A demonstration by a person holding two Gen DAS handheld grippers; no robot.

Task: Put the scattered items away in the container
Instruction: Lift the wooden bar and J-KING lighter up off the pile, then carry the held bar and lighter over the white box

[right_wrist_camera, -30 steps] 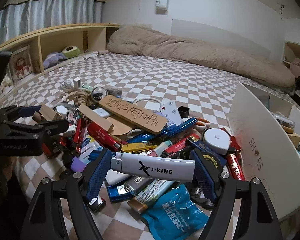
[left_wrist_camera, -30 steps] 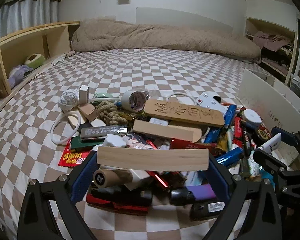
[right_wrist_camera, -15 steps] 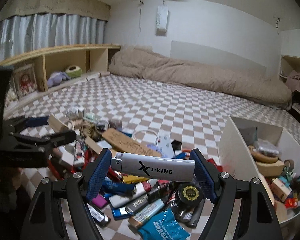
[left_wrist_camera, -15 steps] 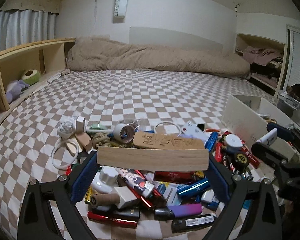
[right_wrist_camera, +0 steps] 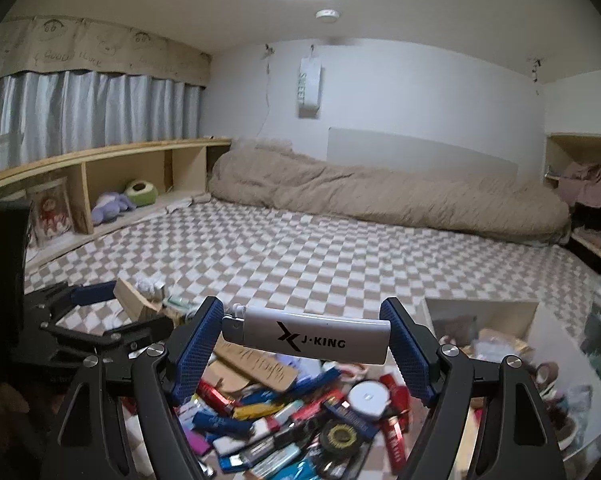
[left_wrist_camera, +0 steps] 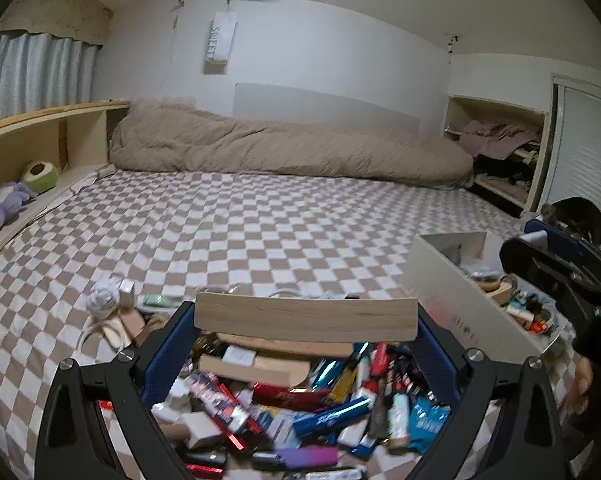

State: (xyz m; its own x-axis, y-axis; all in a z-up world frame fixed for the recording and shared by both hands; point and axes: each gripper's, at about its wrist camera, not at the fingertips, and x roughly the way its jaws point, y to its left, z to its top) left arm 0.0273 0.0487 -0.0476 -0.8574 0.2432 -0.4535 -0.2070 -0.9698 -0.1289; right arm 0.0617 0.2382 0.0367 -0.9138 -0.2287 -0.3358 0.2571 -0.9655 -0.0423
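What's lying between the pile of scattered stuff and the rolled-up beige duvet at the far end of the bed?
Nothing: only bare checkered bedsheet lies between the pile and the duvet, as both wrist views show.

Two hand-held grippers; one white container; one wooden slat; one silver lighter; two plush toys.

Beige-and-white checked bedsheet; tan duvet far; pale wooden block; white lighter, black lettering; white box right.
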